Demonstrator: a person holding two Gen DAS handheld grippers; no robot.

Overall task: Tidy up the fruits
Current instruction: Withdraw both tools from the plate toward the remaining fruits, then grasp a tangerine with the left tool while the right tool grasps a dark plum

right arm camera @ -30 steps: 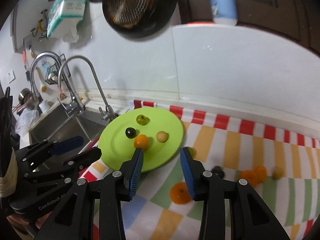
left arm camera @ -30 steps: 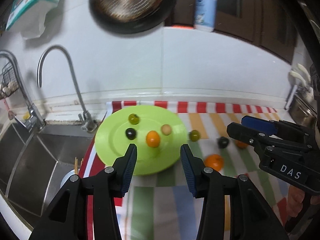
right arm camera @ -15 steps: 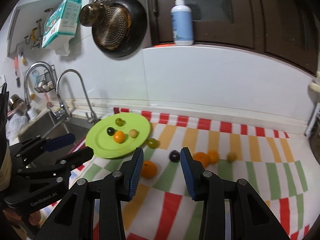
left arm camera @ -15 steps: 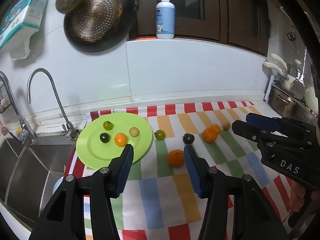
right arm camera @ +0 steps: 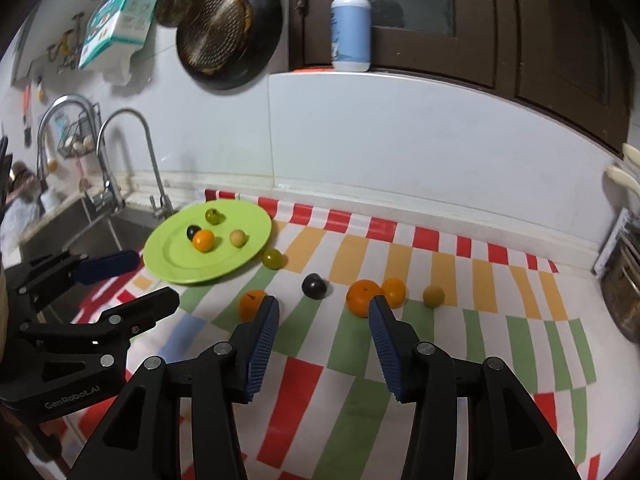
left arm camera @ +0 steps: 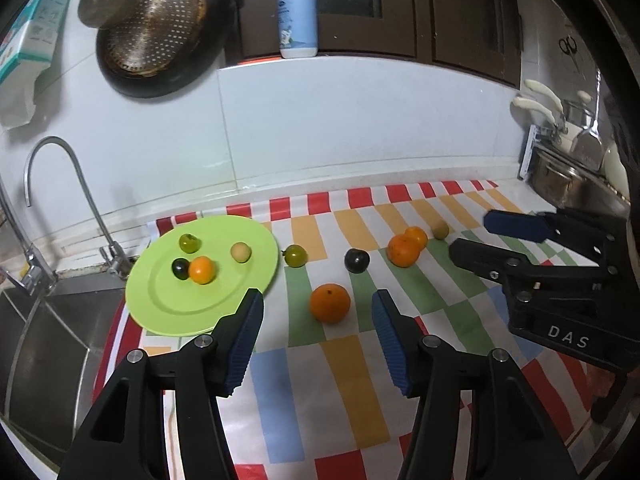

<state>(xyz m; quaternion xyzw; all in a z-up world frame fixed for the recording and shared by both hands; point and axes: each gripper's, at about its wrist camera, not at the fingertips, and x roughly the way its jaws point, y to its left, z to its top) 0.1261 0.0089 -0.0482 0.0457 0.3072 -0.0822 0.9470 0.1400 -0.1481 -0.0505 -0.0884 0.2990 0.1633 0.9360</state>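
Note:
A lime green plate (left arm camera: 168,304) (right arm camera: 176,256) lies at the left of the striped cloth and holds several small fruits, among them a small orange (left arm camera: 201,269) (right arm camera: 203,240). Loose on the cloth are an orange (left arm camera: 330,303) (right arm camera: 252,303), a green fruit (left arm camera: 295,255) (right arm camera: 273,259), a dark plum (left arm camera: 357,260) (right arm camera: 314,286), two touching oranges (left arm camera: 403,250) (right arm camera: 363,297) and a yellowish fruit (left arm camera: 440,230) (right arm camera: 433,295). My left gripper (left arm camera: 318,342) (right arm camera: 132,280) is open and empty, just short of the single orange. My right gripper (right arm camera: 323,338) (left arm camera: 476,236) is open and empty, behind the plum.
A steel sink (left arm camera: 44,332) with taps (left arm camera: 84,204) lies left of the plate. The white wall runs behind the cloth, with a pan (left arm camera: 156,28) and a soap bottle (left arm camera: 298,12) above. Metal pots (left arm camera: 568,176) stand at the far right.
Both grippers have pulled back from the plate and up, so the whole cloth and the loose fruits now show. The fruits have not moved. Both grippers stayed open.

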